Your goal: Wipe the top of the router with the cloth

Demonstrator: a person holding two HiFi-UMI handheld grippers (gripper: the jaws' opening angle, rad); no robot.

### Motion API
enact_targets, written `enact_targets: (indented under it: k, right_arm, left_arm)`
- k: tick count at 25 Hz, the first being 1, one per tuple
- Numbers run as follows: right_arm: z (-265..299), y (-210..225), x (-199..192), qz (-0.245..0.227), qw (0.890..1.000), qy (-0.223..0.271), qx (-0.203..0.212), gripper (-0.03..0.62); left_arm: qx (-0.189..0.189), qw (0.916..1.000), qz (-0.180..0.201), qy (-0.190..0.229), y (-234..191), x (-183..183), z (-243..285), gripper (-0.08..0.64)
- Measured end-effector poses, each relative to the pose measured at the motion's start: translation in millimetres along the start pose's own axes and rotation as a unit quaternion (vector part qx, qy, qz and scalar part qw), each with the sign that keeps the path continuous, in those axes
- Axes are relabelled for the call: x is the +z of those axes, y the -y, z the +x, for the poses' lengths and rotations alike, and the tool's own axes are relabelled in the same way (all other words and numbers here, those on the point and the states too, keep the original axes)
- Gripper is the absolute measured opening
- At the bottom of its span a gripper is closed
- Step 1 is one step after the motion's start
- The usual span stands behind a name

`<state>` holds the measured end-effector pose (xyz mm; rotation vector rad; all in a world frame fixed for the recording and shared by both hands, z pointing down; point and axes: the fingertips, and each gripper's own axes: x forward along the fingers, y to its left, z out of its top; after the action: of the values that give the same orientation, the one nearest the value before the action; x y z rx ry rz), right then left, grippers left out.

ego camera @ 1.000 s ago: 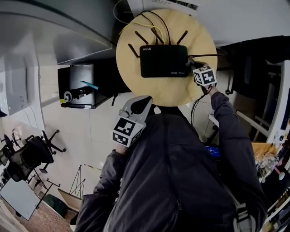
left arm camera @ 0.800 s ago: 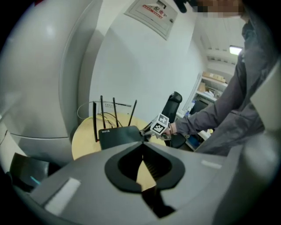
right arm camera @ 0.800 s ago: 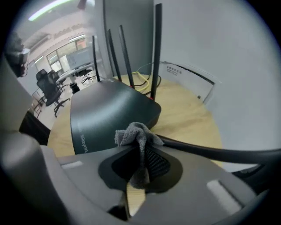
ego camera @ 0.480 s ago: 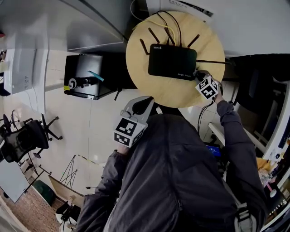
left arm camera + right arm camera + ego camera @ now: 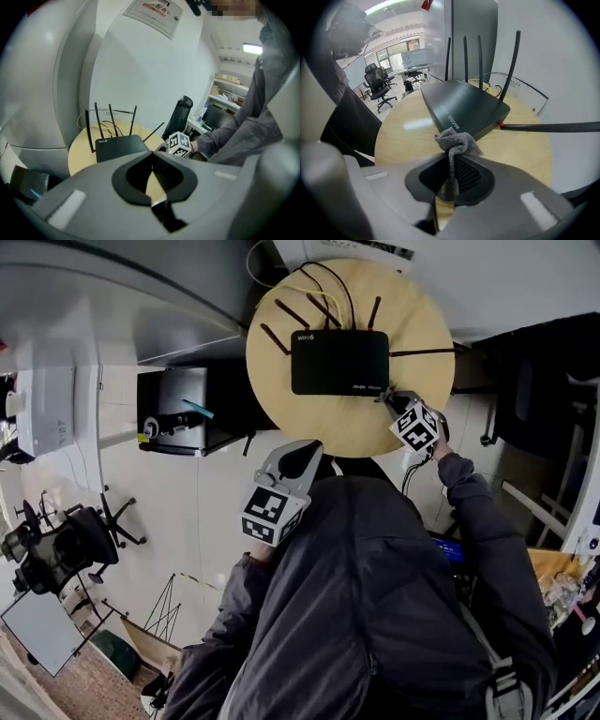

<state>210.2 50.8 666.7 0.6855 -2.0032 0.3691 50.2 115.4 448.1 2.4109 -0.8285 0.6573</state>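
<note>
A black router (image 5: 339, 362) with several antennas lies flat on a round wooden table (image 5: 309, 423). My right gripper (image 5: 391, 401) hangs over the table's near right part, just off the router's front right corner. It is shut on a small grey cloth (image 5: 457, 139), which bunches out past the jaws close to the router's front edge (image 5: 454, 123). Whether the cloth touches the router I cannot tell. My left gripper (image 5: 301, 456) is held back near my chest, off the table's near edge, shut with nothing in it. Its own view shows the router (image 5: 119, 145) and the table (image 5: 82, 154) ahead.
Cables (image 5: 323, 285) run from the router's back over the table's far edge. One antenna (image 5: 553, 126) sticks out sideways to the right. A dark shelf unit (image 5: 178, 413) stands left of the table, and office chairs (image 5: 56, 554) stand on the floor further left.
My right gripper with the cloth has drawn back from beside the router's right end toward the table's near edge. The left gripper has stayed where it was. The head view has shifted slightly.
</note>
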Motion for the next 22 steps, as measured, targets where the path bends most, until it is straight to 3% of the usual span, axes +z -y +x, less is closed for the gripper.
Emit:
enact_targets:
  k: [4,9,12,16,22]
  right_arm:
    - [-24.6,-14.2,14.1,0.03,0.998,0.05,0.01,0.029]
    - [-89.0,-37.1,43.4,0.092,0.985,0.137,0.04,0.029]
    - [-130.0,-53.4,66.0,0.077,0.981,0.174,0.05,0.029]
    - [-171.3,-65.7,92.6,0.043,0.977,0.204,0.036,0.028]
    - [-194.4,-74.4,93.0,0.062,0.975,0.213,0.019,0.028]
  left_arm:
    - [-0.012,0.9998,0.014,0.013,8.0,4.4,13.1,0.0]
    - [-0.021,0.9986,0.042,0.026,9.1,19.7,23.5,0.0]
    - [-0.028,0.997,0.068,0.024,14.8,21.9,29.4,0.0]
    - [-0.05,0.9956,0.075,0.025,22.2,20.4,36.7,0.0]
    - [-0.088,0.9927,0.08,0.021,40.5,16.0,42.5,0.0]
